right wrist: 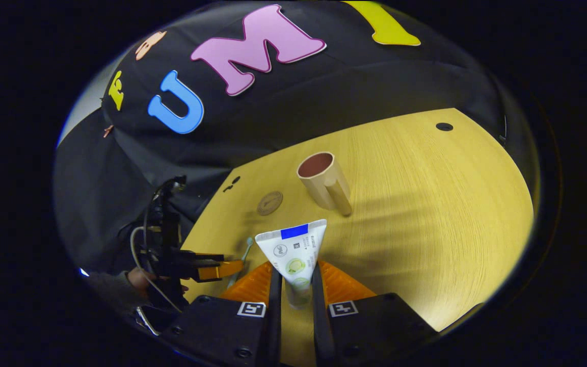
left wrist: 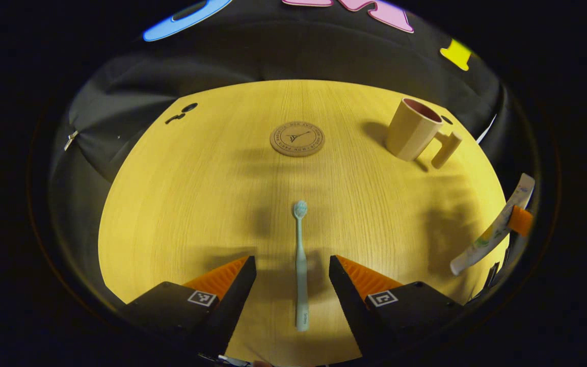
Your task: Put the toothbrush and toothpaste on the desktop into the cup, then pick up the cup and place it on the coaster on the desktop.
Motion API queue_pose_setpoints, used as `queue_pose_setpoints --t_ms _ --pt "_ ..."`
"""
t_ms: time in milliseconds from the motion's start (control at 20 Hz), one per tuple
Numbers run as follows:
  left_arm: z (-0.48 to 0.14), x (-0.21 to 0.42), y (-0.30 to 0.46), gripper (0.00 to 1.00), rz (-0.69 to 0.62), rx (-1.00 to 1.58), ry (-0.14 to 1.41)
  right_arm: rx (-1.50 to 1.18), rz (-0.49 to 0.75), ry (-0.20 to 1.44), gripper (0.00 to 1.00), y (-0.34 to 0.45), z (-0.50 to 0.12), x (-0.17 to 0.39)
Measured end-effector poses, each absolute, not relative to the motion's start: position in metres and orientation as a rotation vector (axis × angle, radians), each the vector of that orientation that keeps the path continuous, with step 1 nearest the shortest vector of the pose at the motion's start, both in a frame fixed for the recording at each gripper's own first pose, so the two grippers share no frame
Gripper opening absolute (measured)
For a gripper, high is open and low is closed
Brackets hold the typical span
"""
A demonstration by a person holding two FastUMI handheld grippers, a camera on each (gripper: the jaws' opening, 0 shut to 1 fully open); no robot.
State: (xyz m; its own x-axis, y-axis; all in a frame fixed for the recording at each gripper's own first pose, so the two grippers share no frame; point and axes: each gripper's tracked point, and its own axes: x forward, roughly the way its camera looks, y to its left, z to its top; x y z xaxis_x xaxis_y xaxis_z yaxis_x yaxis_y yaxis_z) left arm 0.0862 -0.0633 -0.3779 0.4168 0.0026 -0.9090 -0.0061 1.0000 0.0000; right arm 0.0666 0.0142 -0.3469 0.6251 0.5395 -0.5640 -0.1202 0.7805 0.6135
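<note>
- Your right gripper (right wrist: 293, 285) has its fingers clamped on the toothpaste tube (right wrist: 293, 252), gripping near the cap end, with the flat crimped end pointing up and forward toward the cup (right wrist: 322, 179).
- The cup stands upright on the desktop (right wrist: 426, 204), handle facing you, just right of the coaster (right wrist: 270, 202). Nothing visible inside it yet.
- Carry the tube over the cup's mouth and get it roughly vertical before letting go. I'd say a tilted drop could catch the rim and tip the cup.
- Your left gripper (left wrist: 292, 275) has its fingers spread apart, one on each side of the toothbrush (left wrist: 301, 265) handle. The brush lies flat, well short of the coaster, head pointing at it.
- Lower until both pads sit level with the handle, then close. It's thin, so it could probably roll out if you pinch high.
</note>
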Motion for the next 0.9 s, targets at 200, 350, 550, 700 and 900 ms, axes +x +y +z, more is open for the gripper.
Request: queue_pose_setpoints --t_ms 200,350,550,700,900 --pt "-0.395 0.083 -0.061 0.90 0.020 0.008 1.214 0.529 0.419 0.804 0.19 0.002 -0.346 0.067" --pt "-0.396 0.086 -0.065 0.78 0.003 -0.023 1.219 0.523 0.454 0.771 0.19 0.000 -0.339 0.067" --pt "-0.402 0.086 -0.066 0.53 0.007 -0.032 1.251 0.548 0.458 0.755 0.19 0.001 -0.333 0.070" --pt "-0.398 0.090 -0.065 0.14 0.019 -0.045 1.248 0.549 0.450 0.747 0.19 -0.003 -0.331 0.069" --pt "-0.393 0.092 -0.070 0.11 -0.028 -0.071 1.190 0.557 0.440 0.726 0.19 -0.007 -0.321 0.070"
